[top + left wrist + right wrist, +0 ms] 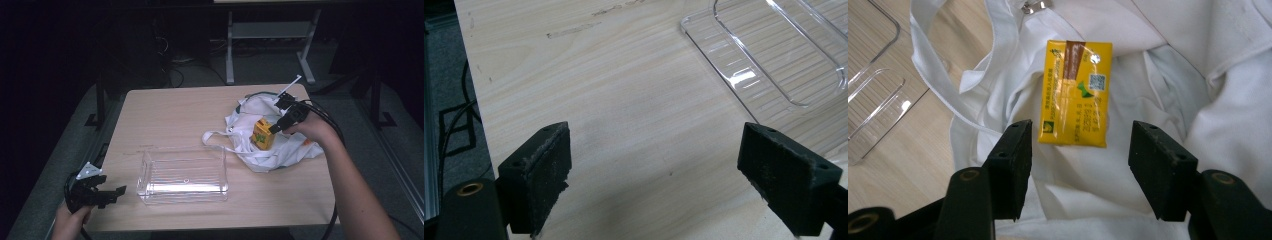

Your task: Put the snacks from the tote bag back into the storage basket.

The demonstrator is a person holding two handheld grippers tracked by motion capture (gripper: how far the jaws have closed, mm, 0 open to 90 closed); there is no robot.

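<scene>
Your right gripper (1080,165) gapes wide over the yellow carton (1075,92), seemingly untouched, on the white bag (1168,65) near the tabletop's (170,115) right edge; your left gripper (669,175) gapes wide at its front-left corner.

Looks like a lab / test room, not a home. Pale wood-grain counter (190,120) on black metal legs, grey carpet floor (60,155), room dark around it. White metal bench frame (270,35) behind, w/ cables (175,70) loose on floor beside dark equipment. Person holds cabled tongs (97,192) at counter's edge: a recording setup.
</scene>
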